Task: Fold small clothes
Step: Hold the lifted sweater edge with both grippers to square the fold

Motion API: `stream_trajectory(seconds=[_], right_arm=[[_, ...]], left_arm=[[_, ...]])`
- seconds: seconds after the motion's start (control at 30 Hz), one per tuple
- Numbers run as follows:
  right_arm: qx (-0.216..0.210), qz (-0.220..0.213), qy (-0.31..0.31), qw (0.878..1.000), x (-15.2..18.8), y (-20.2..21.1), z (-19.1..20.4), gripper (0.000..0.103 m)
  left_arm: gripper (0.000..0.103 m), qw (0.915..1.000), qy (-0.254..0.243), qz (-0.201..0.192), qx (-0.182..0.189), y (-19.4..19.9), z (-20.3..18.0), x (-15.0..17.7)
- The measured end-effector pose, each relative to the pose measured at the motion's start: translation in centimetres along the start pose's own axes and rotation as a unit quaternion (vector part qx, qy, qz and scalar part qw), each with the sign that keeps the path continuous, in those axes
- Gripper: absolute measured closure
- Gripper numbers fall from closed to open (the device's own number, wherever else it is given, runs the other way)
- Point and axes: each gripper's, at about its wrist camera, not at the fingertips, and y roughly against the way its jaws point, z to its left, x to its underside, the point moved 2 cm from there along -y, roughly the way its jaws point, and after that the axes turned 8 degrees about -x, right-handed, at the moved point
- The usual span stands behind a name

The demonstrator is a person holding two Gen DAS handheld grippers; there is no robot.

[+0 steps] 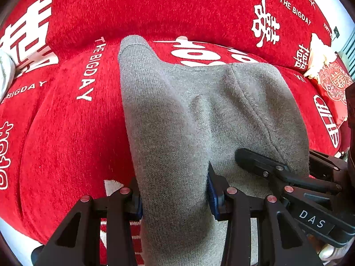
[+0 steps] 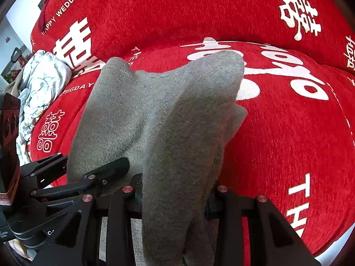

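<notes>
Grey knit, soft and slightly fuzzy, fills the middle of both wrist views: a small grey garment [image 1: 177, 115] draped over a red chenille cover [image 1: 71, 133] printed with white characters and the words "THE BIGDAY". The cloth humps into two rounded peaks, one with a stitched hem along its far edge, and a seam runs down its right side.

A thick fold of the knit passes between the pads of the left gripper [image 1: 175, 197], whose blue-edged jaws are clenched on it. Seen from the right wrist, the right gripper [image 2: 175, 197] likewise clamps a bunched fold of the same garment [image 2: 168, 122], the fabric bulging above its black angular fingers. Each tool shows in the other's view, just beside it, with one dark fingertip lying against the knit.

At the cover's edges sit a crumpled pale floral cloth [image 2: 37, 88] and a red ornamented cushion [image 1: 332, 84] with cream fabric above it.
</notes>
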Motion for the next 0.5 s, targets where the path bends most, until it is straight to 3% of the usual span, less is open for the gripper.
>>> stream_trajectory(seconds=[0.3, 0.43, 0.5], right_arm=[[-0.012, -0.007, -0.002, 1.000, 0.5, -0.2, -0.6, 0.063], [-0.031, -0.008, -0.004, 0.999, 0.8, -0.3, -1.6, 0.060], [-0.045, -0.009, -0.010, 0.999, 1.0, -0.5, -2.4, 0.053]], left_arm=[[0.057, 0.9999, -0.004, -0.012, 0.006, -0.2, 0.2, 0.5], [0.050, 0.9996, -0.002, -0.018, 0.020, -0.3, 0.8, 1.0], [0.043, 0.9995, 0.001, -0.023, 0.022, -0.4, 1.2, 1.2]])
